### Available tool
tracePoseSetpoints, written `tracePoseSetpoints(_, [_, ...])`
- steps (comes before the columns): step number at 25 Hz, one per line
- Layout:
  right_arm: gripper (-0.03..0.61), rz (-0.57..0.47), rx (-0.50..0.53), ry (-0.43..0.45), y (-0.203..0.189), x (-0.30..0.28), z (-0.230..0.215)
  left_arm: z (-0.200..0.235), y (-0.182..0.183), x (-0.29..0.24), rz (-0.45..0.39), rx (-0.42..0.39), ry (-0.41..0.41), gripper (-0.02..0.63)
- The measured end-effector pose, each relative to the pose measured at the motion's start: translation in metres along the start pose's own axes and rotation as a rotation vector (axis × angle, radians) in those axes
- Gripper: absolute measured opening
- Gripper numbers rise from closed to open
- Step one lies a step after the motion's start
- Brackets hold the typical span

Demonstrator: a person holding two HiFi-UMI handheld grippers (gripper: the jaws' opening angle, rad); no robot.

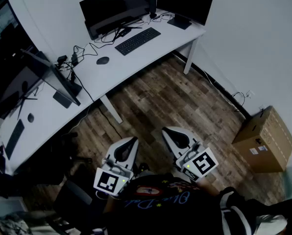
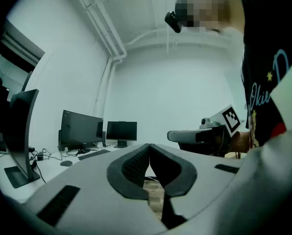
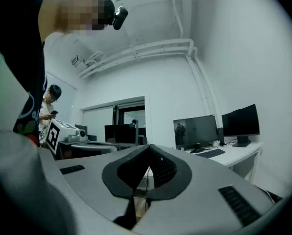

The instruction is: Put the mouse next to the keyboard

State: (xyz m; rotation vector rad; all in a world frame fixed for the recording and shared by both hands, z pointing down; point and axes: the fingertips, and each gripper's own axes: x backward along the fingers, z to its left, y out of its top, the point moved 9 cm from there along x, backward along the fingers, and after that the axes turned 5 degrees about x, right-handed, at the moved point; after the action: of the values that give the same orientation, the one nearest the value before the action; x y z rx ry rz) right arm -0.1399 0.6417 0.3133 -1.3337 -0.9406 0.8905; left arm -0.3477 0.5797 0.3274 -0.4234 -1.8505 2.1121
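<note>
**Bench** point(image 1: 136, 65): white, angled, well ahead of both claws, with bare wooden floor between.

**Monitors** point(image 1: 117, 6): two dark screens at the far edge of the bench, beyond everything the claws need.

**Keyboard** point(image 1: 137, 40): black, ahead of the claws and in front of the monitors.

**Left claw** point(image 1: 128, 146) and **right claw** point(image 1: 175, 137): both held level with tips pressed together and nothing between them.
- Risk: if either arrives at the bench shut like this, it would shove the mouse instead of taking it.

**Cables** point(image 1: 82, 50): a loose tangle just left of the mouse, on the left claw's side.
- Risk: a wide approach from that side may snag them and drag things along.

**Mouse** point(image 1: 103, 60): small, dark and rounded. It lies on the bench well apart from both claws, left of the keyboard with a gap between them.
- Risk: it probably has a smooth shell, so an off-centre pinch could squirt it away or over the near edge.
</note>
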Motion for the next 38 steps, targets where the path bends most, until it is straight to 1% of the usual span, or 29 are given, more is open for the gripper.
tracePoseSetpoints(17, [0.0, -0.013, -0.009, -0.006, -0.004, 0.0, 0.004, 0.001, -0.002, 0.004, 0.002, 0.003, -0.005, 0.002])
tracePoseSetpoints(28, [0.003, 0.012, -0.003, -0.006, -0.005, -0.006, 0.004, 0.008, -0.005, 0.003, 0.002, 0.026, -0.004, 0.002])
tracePoseSetpoints(29, [0.009, 0.015, -0.003, -0.009, -0.005, -0.007, 0.003, 0.009, -0.005, 0.002, 0.001, 0.028, -0.005, 0.002])
tracePoseSetpoints(30, [0.029, 0.019, -0.003, -0.013, -0.006, -0.008, 0.002, 0.01, -0.004, 0.002, 0.0, 0.029, -0.006, 0.002])
tracePoseSetpoints(31, [0.065, 0.024, -0.003, -0.016, -0.006, -0.009, 0.002, 0.011, -0.004, 0.002, -0.001, 0.029, -0.007, 0.002])
tracePoseSetpoints(38, [0.112, 0.044, 0.004, -0.036, -0.007, -0.018, -0.001, 0.023, -0.005, -0.003, 0.001, 0.033, -0.018, 0.002])
